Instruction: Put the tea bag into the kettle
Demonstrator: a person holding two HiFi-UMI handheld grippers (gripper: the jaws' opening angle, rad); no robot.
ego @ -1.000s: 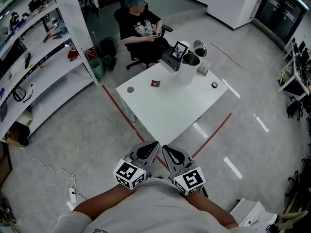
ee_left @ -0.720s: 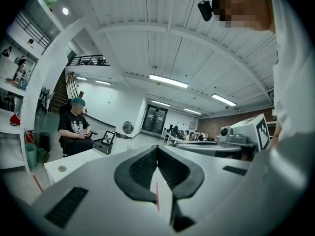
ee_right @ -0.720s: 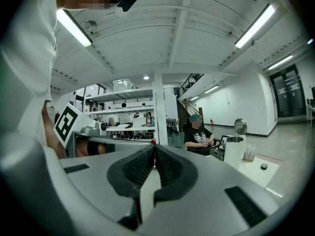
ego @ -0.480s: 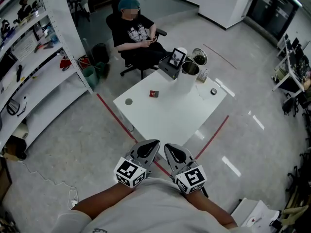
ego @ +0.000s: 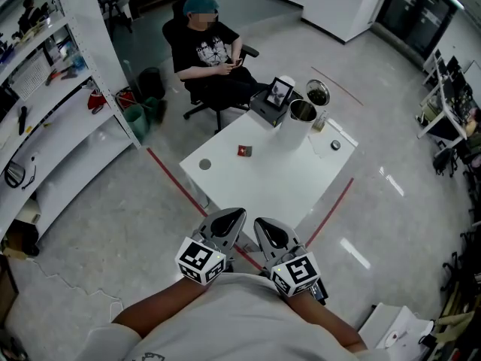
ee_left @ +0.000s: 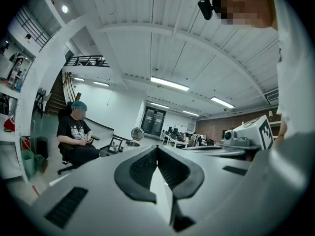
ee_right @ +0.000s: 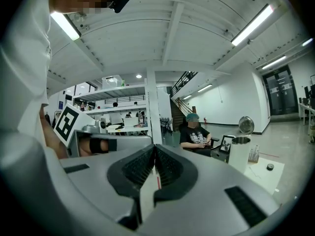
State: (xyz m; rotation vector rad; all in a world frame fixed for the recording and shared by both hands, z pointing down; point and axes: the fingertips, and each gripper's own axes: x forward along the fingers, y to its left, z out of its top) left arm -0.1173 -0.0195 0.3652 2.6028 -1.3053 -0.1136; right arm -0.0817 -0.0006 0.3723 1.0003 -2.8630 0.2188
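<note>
The small red square tea bag (ego: 242, 150) lies flat on the white rectangular table (ego: 270, 186), well apart from the white cylindrical kettle (ego: 294, 125), which stands near the far edge with its round metal lid (ego: 318, 93) tipped open. The left gripper (ego: 237, 216) and the right gripper (ego: 261, 224) are held side by side close to the body, short of the table. Both pairs of jaws are pressed together with nothing between them. The approach is judged to be the step in hand. One gripper should be carried over the tea bag, its jaws parted before descent, and the bag pinched by an edge so that it drops cleanly through the open mouth.
</note>
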